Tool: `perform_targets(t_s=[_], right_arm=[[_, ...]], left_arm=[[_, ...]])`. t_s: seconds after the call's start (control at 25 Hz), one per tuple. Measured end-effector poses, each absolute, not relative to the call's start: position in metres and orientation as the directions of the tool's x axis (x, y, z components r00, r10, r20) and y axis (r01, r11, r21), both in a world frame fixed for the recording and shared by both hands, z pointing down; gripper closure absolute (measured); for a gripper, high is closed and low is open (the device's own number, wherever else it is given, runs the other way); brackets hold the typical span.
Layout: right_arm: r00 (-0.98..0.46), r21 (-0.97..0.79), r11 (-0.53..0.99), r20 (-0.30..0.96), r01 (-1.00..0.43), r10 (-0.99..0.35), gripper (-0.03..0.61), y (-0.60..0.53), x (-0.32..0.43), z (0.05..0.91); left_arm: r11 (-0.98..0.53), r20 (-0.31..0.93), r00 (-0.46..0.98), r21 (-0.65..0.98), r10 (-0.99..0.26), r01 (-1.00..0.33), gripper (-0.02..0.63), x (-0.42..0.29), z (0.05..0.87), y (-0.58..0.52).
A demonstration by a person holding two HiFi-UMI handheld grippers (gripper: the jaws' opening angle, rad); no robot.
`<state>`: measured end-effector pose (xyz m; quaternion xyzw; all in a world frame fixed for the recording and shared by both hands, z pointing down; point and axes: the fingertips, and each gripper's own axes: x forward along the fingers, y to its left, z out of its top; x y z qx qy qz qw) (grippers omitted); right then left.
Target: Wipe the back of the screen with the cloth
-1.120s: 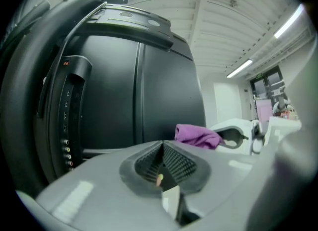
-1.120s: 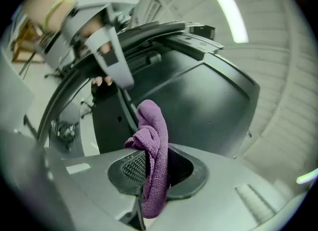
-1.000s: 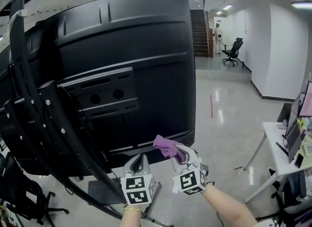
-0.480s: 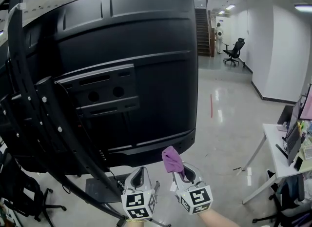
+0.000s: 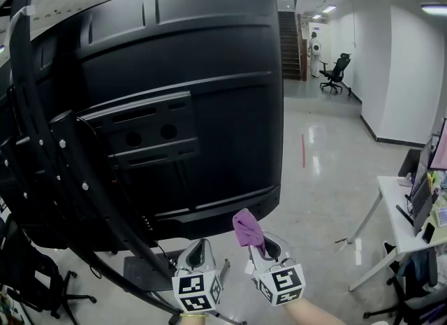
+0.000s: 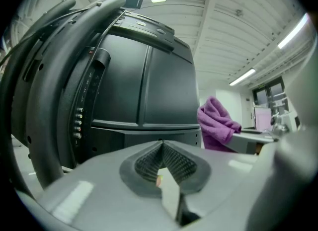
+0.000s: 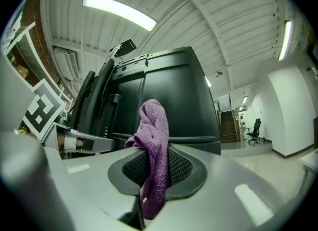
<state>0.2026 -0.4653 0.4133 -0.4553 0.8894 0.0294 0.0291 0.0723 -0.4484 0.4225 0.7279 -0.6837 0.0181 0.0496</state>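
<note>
The cloth [image 5: 246,228] sits just below the lower right corner of the screen [image 5: 202,107] and does not touch it, so by my reading the wipe has not begun. My worry is the hold. Only a narrow fold is caught, and most of the cloth stands up free as a loose tuft. Pressed and dragged over the screen's back, it could slide out and drop to the floor [image 5: 314,177]. It could also fold aside, so that hard tips rub the surface instead. Further left, the ports [image 6: 78,120] and the stand [image 5: 42,142] could snag it.

The fingers [image 7: 185,168] of my right gripper [image 5: 264,248] are clenched on that fold, with only the cloth's thickness between them. My left gripper [image 5: 199,247] hangs beside it, below the screen's lower edge, its fingers pressed together on nothing.
</note>
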Motion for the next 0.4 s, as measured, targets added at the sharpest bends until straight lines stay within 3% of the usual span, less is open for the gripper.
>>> perform_targets(t_s=[0.4], right_arm=[[-0.566,0.038,0.565,-0.078,-0.824,-0.82,0.523,-0.4678,0.2095,0.4159]], left_arm=[[-0.068,0.099,0.071,0.039,-0.993,-0.997,0.606,0.0747,0.4238,-0.4545]])
